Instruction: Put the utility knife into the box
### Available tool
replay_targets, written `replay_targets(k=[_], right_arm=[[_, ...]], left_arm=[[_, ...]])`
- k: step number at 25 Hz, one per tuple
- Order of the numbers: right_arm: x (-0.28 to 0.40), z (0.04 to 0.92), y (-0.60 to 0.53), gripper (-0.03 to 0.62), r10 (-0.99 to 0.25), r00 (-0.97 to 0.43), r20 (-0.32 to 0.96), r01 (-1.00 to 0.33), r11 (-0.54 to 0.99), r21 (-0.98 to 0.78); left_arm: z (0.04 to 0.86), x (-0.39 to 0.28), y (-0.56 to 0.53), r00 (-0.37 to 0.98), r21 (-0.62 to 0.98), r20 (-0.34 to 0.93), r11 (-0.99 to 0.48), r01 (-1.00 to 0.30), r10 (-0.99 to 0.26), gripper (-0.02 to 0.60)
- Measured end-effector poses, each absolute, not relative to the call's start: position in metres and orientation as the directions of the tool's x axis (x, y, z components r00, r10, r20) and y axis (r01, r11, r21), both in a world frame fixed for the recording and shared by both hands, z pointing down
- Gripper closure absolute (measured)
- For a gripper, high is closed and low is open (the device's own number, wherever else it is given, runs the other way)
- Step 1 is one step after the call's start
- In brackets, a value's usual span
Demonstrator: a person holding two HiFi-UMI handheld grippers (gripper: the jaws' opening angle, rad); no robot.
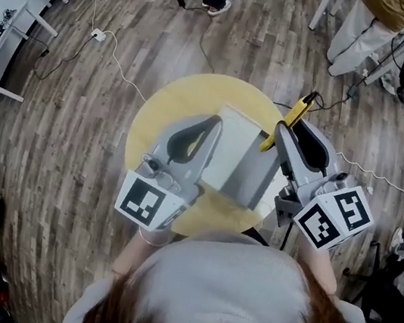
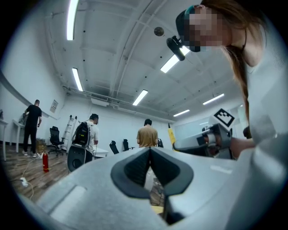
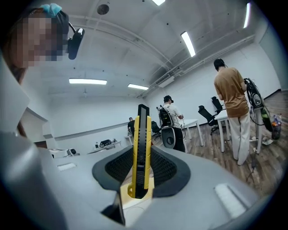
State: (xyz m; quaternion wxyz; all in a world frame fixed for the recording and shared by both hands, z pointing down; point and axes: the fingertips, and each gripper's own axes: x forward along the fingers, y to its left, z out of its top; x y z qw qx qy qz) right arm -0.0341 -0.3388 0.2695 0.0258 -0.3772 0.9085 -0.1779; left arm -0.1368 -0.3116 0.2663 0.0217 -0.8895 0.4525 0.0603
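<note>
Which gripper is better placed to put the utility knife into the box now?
The right gripper: its jaws are shut on the utility knife, close to the box. The left gripper has its jaws together on nothing.

The right gripper (image 1: pixel 290 131) hid the utility knife's (image 1: pixel 297 111) lower end, and the left gripper (image 1: pixel 213 120) covered part of the box (image 1: pixel 235 149).

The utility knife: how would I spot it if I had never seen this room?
Find the round yellow table with a white box on it. By the box's right side, the right gripper has its jaws shut on the utility knife. It is the only slim yellow bar with a black centre strip, and it sticks out past the grey jaws.
</note>
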Motion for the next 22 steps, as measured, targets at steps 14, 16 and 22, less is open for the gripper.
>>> replay_targets(k=[14,16,22], right_arm=[[-0.014,0.36,-0.336,0.474,-0.723,-0.61,0.324,-0.757,0.41,-0.51],[-0.016,0.374,-0.335,0.474,-0.712,-0.61,0.347,-0.745,0.366,-0.558],[-0.015,0.406,-0.331,0.474,-0.688,-0.6,0.408,-0.728,0.258,-0.635]], left_arm=[[0.29,-0.115,-0.319,0.648,0.045,-0.084,-0.653,-0.756,-0.757,0.578],[0.292,-0.116,-0.318,0.654,0.048,-0.079,-0.658,-0.751,-0.752,0.578],[0.297,-0.109,-0.315,0.679,0.056,-0.067,-0.682,-0.729,-0.731,0.578]])
